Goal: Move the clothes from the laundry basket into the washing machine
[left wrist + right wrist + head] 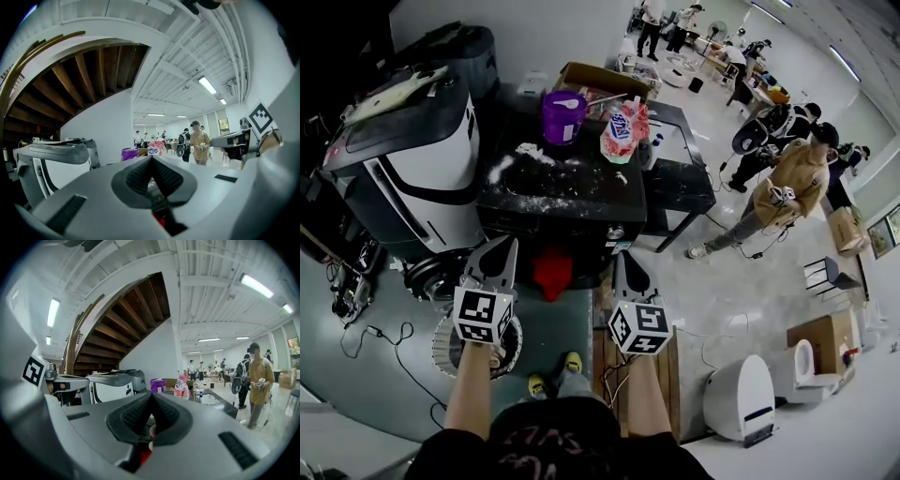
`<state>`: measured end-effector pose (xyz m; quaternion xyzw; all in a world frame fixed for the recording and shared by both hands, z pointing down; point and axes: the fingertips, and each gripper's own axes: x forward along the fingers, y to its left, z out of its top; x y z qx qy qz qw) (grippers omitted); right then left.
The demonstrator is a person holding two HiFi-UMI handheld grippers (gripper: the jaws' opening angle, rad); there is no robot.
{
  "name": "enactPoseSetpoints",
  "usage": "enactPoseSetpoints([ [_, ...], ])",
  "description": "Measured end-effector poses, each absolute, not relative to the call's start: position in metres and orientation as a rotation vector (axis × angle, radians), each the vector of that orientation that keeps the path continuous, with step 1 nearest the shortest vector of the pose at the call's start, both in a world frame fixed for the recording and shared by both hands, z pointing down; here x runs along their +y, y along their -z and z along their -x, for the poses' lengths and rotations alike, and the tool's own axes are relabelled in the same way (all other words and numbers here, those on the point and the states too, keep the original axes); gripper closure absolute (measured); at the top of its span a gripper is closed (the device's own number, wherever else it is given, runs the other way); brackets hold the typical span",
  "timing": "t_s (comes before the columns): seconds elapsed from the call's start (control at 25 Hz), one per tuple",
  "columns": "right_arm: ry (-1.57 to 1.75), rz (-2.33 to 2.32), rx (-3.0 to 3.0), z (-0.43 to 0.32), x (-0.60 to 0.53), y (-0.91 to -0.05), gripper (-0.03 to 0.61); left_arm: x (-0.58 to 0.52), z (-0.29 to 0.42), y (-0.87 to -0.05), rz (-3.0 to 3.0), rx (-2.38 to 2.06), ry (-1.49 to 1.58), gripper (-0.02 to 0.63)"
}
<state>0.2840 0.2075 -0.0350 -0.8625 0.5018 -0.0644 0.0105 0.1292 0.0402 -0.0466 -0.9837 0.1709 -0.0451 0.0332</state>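
A black washer (pixel 581 202) is standing straight ahead, its top dusted with white powder (pixel 525 153). On that top a purple tub (pixel 563 117) is sitting with something white lying across its mouth. A pink-and-blue bag (pixel 623 131) is standing just beside it. Behind them a cardboard box (pixel 598 80) is lying open, its contents unclear. A grey-and-white machine (pixel 403 159) is crowding the washer's left side. A person in tan (pixel 792 187) is standing well off to the right, with others farther back.

The red cloth (pixel 551 274) is hanging in front of the washer, between the two grippers. The left gripper (pixel 508 244) and right gripper (pixel 622 256) are both pointing at the washer's front, each with its jaws pressed together. In each gripper view the pads are meeting with nothing showing at the tips, and a red patch is showing low in the slot beneath them. Whether either is pinching the cloth I cannot tell.

The white basket (pixel 441 352) is sitting on the floor under the left gripper. That gripper's cube is covering most of the basket's inside, so its contents are hidden.
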Motion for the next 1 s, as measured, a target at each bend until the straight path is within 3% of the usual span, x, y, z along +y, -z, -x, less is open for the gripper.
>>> enactPoseSetpoints([
  [1.0,0.096,2.709,1.552,-0.275,0.222,0.068,0.575,0.045,-0.111,0.073,3.003,0.512,0.08,0.603],
])
